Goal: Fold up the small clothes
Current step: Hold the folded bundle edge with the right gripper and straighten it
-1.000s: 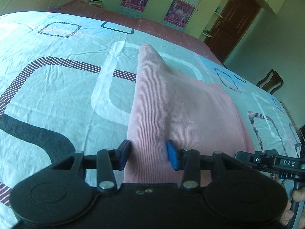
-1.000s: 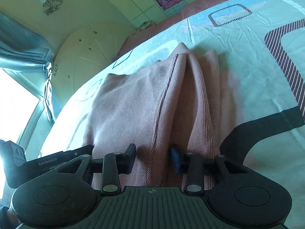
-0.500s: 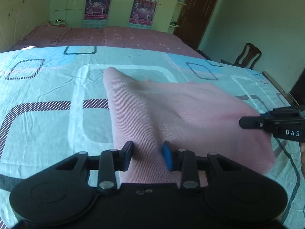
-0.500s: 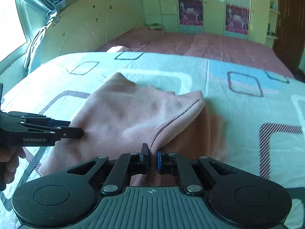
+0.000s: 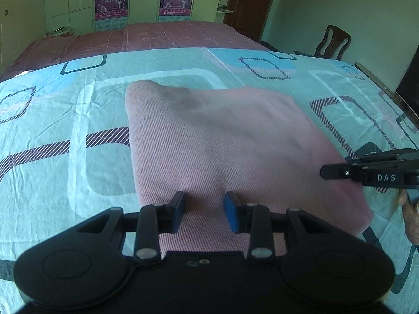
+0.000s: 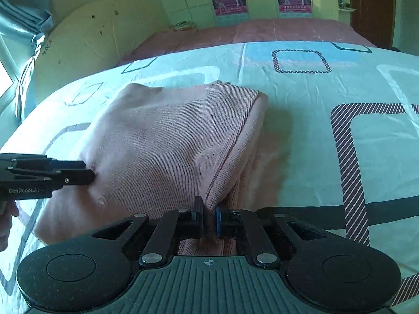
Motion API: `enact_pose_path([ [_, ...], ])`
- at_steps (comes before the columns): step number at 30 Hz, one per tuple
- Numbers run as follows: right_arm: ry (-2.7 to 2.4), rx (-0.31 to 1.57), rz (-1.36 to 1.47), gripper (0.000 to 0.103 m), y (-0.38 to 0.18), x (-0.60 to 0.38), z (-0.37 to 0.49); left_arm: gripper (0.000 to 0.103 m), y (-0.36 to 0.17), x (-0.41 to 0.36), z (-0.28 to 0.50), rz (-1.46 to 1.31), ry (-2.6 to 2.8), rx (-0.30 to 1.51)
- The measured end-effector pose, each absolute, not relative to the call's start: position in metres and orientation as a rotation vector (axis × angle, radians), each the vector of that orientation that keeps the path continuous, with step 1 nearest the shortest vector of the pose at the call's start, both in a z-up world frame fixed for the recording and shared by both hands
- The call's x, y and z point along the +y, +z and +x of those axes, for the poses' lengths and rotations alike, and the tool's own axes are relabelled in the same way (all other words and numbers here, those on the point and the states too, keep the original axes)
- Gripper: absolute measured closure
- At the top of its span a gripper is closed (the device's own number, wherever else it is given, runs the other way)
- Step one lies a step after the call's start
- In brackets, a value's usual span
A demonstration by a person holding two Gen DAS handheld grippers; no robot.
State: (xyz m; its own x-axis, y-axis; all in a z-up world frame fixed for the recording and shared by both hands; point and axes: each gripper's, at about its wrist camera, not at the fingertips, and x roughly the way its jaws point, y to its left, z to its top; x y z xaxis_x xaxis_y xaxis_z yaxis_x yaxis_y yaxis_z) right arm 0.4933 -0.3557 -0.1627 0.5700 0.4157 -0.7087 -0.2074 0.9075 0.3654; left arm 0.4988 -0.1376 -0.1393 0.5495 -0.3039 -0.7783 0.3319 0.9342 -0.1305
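Note:
A pink ribbed garment (image 5: 222,136), folded over, lies on the patterned bed sheet (image 5: 52,120). My left gripper (image 5: 203,201) holds its near left edge: a thick fold fills the gap between the blue pads. In the right wrist view the garment (image 6: 162,136) shows a seamed hem along its right side, and my right gripper (image 6: 209,206) is shut tight on that hem at the near corner. Each gripper shows in the other's view: the right one (image 5: 324,172) at the garment's right edge, the left one (image 6: 86,175) at its left edge. The near edge is raised off the sheet.
A maroon bedspread (image 5: 170,36) covers the far part of the bed. Behind it stand pale wardrobes with posters (image 5: 111,0). A wooden chair (image 5: 332,41) and a dark door (image 5: 248,2) are at the right. A curtain (image 6: 23,7) hangs at the left. A hand (image 5: 411,217) grips the right tool.
The right jaws have closed on the garment's hem. Both grippers have rolled level and lifted the near edge. The left jaws have narrowed a little on the fold.

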Motion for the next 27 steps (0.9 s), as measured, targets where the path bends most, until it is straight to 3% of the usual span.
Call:
enact_pose_path([
  [4, 0.344, 0.869, 0.330, 0.084, -0.159, -0.367, 0.510, 0.069, -0.134, -0.131, 0.495, -0.001, -0.368, 0.866],
  [8, 0.323, 0.857, 0.379, 0.085, -0.161, -0.377, 0.534, 0.068, -0.140, -0.131, 0.494, 0.002, -0.366, 0.875],
  [9, 0.307, 0.849, 0.331, 0.087, -0.160, -0.374, 0.538, 0.068, -0.141, -0.132, 0.494, 0.005, -0.365, 0.879],
  [10, 0.292, 0.858, 0.273, 0.096, -0.162, -0.371, 0.543, 0.068, -0.141, -0.133, 0.495, 0.010, -0.366, 0.880],
  [12, 0.293, 0.881, 0.251, 0.096, -0.167, -0.368, 0.550, 0.068, -0.143, -0.134, 0.497, 0.011, -0.368, 0.887],
  [16, 0.295, 0.876, 0.246, 0.096, -0.165, -0.372, 0.547, 0.070, -0.132, -0.126, 0.502, -0.044, -0.379, 0.899],
  [18, 0.268, 0.821, 0.229, 0.094, -0.152, -0.374, 0.541, 0.064, -0.121, -0.119, 0.505, -0.072, -0.383, 0.834],
  [20, 0.271, 0.791, 0.225, 0.083, -0.145, -0.375, 0.542, 0.063, -0.115, -0.121, 0.521, -0.039, -0.369, 0.806],
  [27, 0.296, 0.866, 0.109, 0.083, -0.155, -0.340, 0.589, 0.057, -0.138, -0.149, 0.607, 0.111, -0.378, 0.855],
])
